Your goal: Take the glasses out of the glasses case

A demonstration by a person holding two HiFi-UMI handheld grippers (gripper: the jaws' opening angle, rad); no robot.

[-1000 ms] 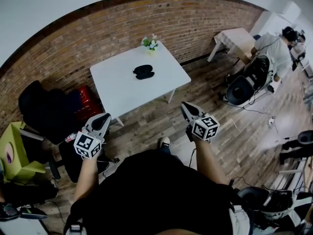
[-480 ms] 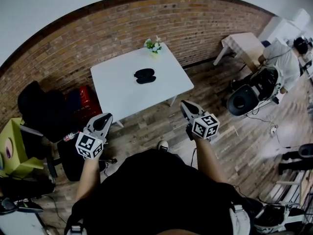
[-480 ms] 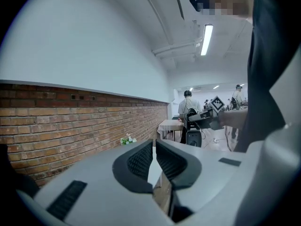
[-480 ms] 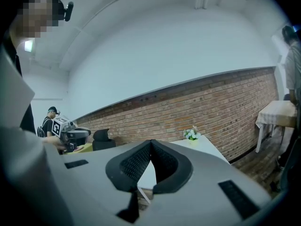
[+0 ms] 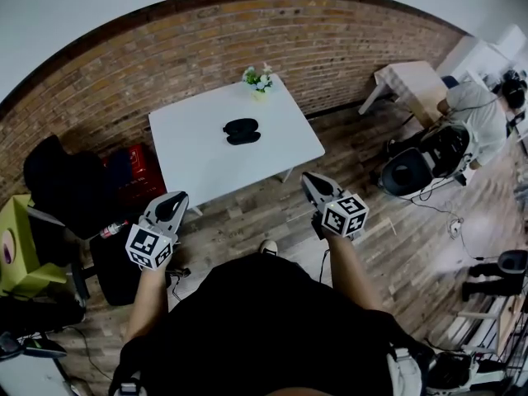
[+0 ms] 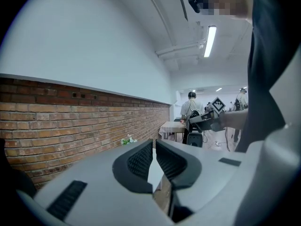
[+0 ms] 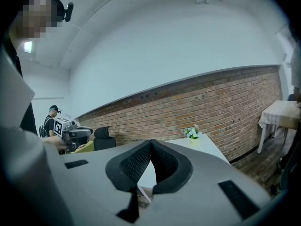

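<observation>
The black glasses case [image 5: 241,130] lies closed near the middle of a white square table [image 5: 198,159] across the wooden floor, well ahead of both grippers. My left gripper [image 5: 176,197] is held out in the air at the lower left, short of the table's near corner, its jaws shut on nothing. My right gripper [image 5: 308,178] hangs off the table's right corner, also shut and empty. In the left gripper view the left gripper [image 6: 154,142] has its pads together at the tips. The right gripper [image 7: 151,142] looks the same in the right gripper view.
A small pot of flowers [image 5: 258,77] stands at the table's far edge by the brick wall [image 5: 124,73]. A black office chair [image 5: 62,184], a red crate [image 5: 136,172] and a green box [image 5: 12,250] are left. Another table [image 5: 408,77] and a seated person [image 5: 474,106] are right.
I have stepped slightly towards the table, and both grippers came along with me. Their jaws look the same as before. The case has not moved on the table.
</observation>
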